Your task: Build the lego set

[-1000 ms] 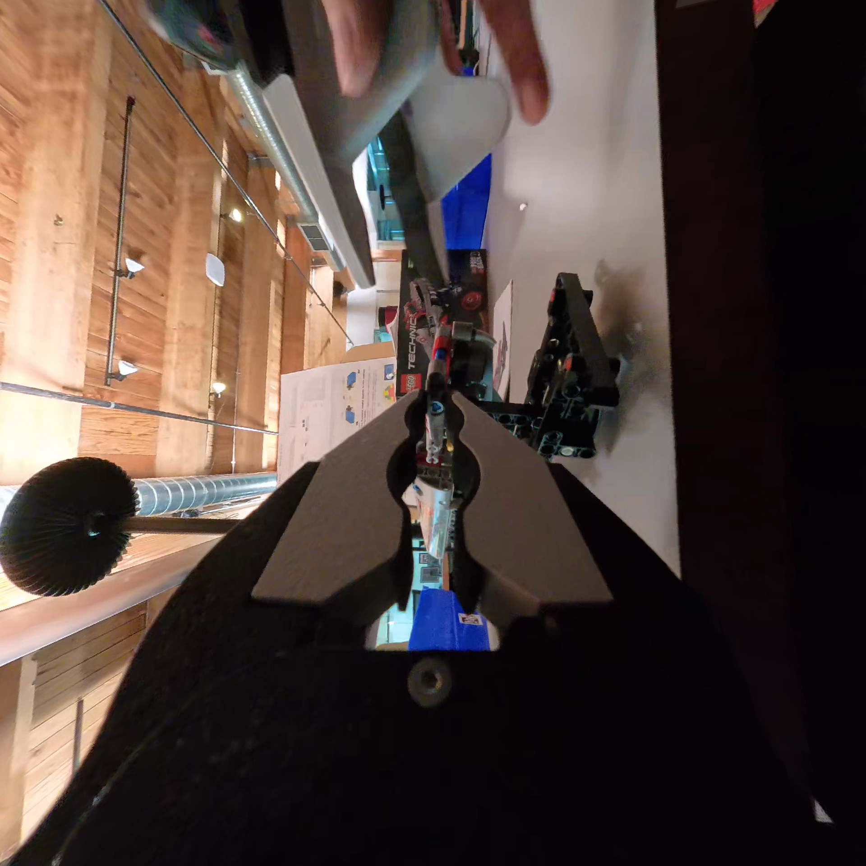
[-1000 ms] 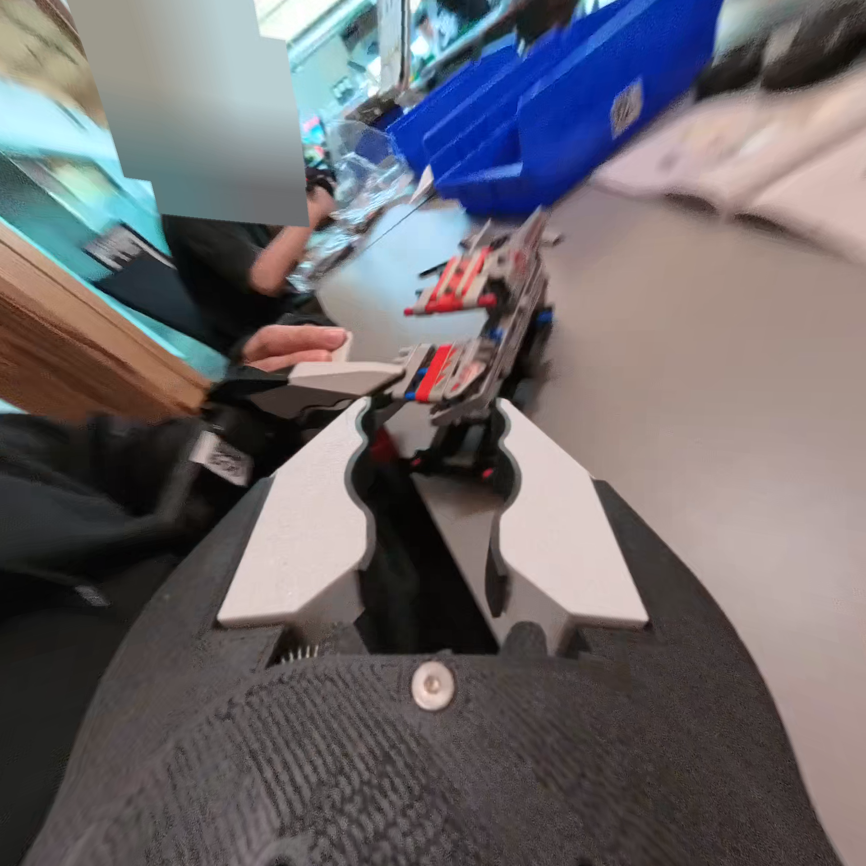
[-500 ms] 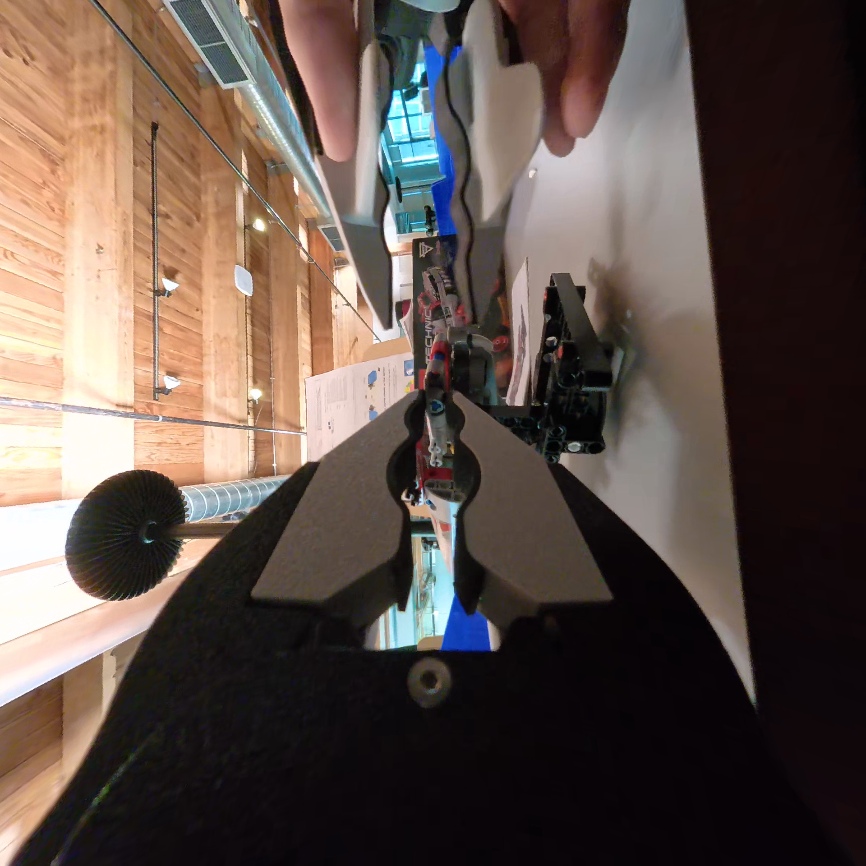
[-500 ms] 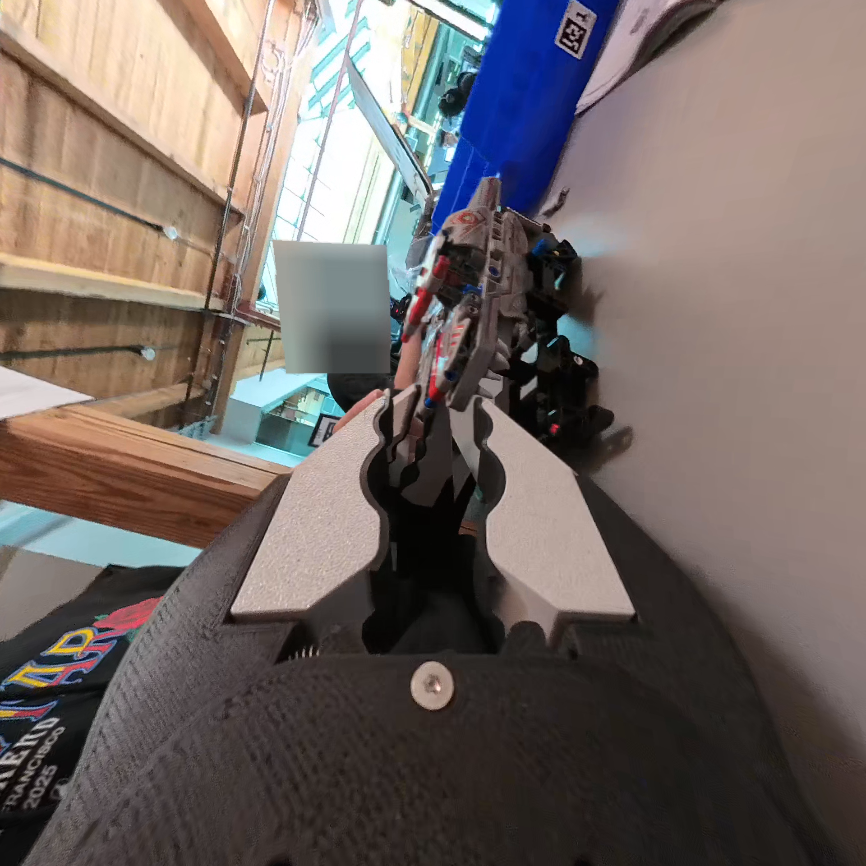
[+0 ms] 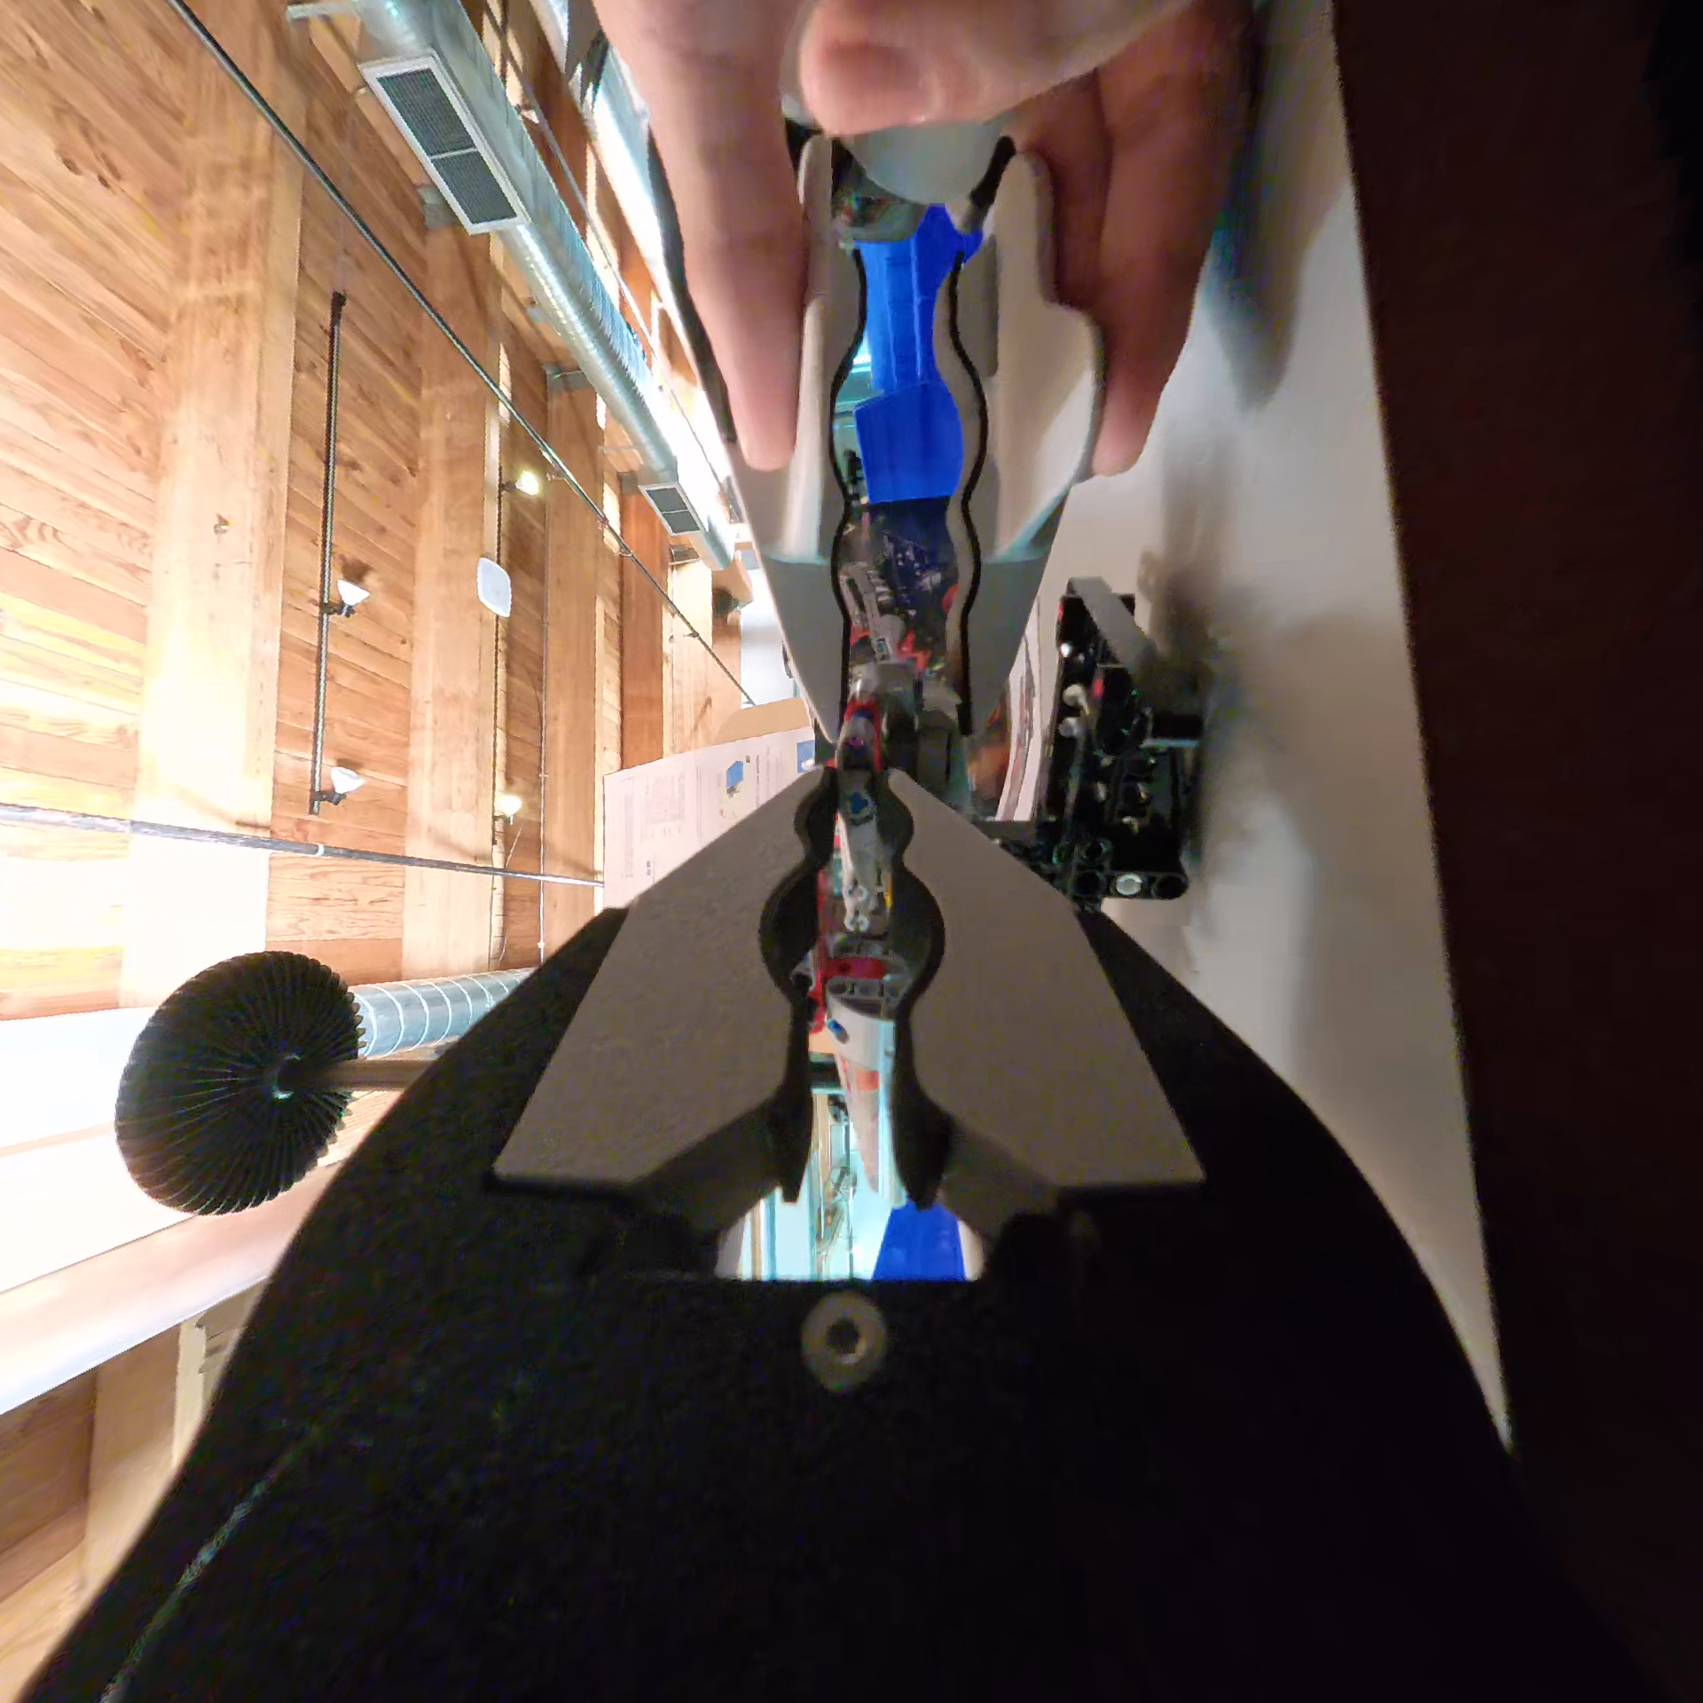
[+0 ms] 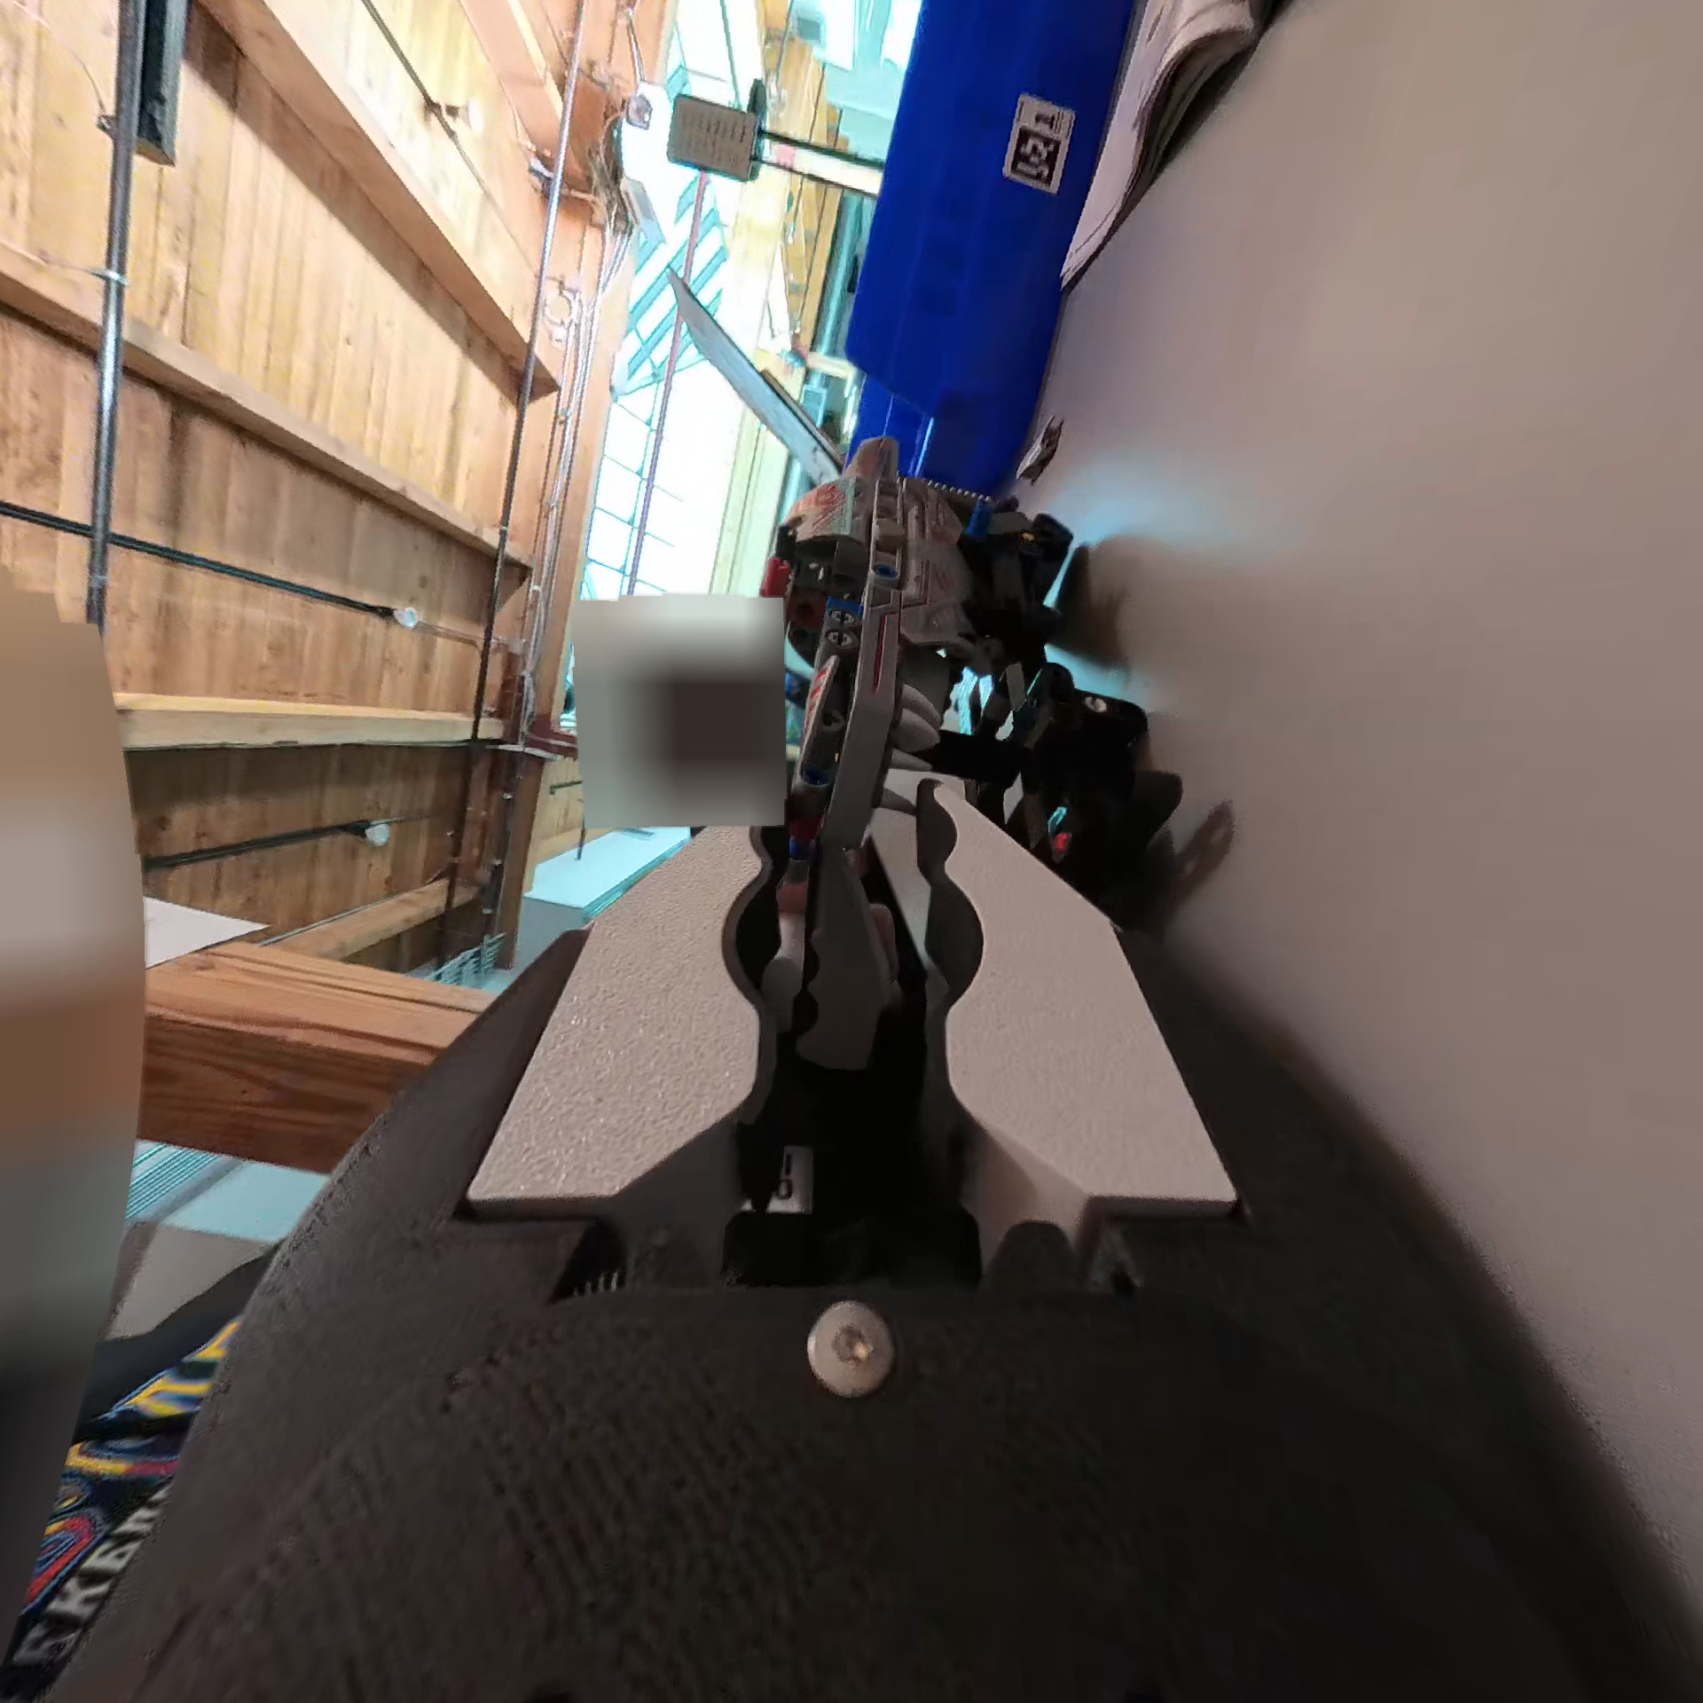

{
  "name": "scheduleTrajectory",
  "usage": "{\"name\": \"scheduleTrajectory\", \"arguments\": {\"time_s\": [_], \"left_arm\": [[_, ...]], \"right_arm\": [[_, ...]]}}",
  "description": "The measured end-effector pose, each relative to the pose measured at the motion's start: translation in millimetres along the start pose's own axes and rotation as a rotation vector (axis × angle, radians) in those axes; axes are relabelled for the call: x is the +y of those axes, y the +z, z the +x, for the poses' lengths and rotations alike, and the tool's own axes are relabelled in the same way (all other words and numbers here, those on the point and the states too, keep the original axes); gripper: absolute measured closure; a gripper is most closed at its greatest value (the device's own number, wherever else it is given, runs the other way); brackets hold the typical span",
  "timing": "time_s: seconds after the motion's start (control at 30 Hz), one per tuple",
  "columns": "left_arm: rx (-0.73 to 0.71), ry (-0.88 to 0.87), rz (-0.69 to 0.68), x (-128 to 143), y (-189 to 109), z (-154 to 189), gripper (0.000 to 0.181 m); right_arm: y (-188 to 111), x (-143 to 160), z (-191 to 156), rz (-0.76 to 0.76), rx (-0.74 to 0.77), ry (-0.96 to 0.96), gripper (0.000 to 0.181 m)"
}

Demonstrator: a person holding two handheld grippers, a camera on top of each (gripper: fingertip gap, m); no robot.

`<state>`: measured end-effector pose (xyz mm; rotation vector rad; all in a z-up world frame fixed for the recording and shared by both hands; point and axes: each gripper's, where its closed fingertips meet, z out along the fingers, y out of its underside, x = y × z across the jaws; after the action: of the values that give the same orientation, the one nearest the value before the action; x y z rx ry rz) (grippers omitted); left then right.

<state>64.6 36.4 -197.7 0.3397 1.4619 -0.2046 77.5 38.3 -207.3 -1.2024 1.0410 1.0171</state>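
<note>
- two grippers facing each other across one lego model (image 5: 862,866), tilted on its side above a grey table (image 5: 1290,571).
- left gripper (image 5: 862,783) clamped on the model's thin grey and red panel.
- right gripper (image 6: 852,834) parted around the far edge of the same panel, not yet squeezing; a person's hand (image 5: 931,184) wrapped around it.
- mostly built by the look of it: grey shell, red and blue pins, black frame (image 5: 1120,756) resting on the table.
- probably panel seating left.
- blue bins (image 6: 958,276) and a booklet (image 6: 1189,111) well apart; nothing blocking.
</note>
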Motion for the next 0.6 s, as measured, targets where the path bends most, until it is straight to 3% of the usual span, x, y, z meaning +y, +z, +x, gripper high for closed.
{"name": "scheduleTrajectory", "arguments": {"time_s": [0.2, 0.6], "left_arm": [[0.010, -0.052, -0.002, -1.1, 0.5, -0.5, 0.177], [0.021, 0.015, 0.042, 0.0, 1.8, 1.0, 0.177]], "right_arm": [[2.9, 0.3, -1.6, 0.045, -0.006, 0.042, 0.157], [5.8, 0.4, -1.3, 0.002, -0.024, 0.025, 0.156]]}}
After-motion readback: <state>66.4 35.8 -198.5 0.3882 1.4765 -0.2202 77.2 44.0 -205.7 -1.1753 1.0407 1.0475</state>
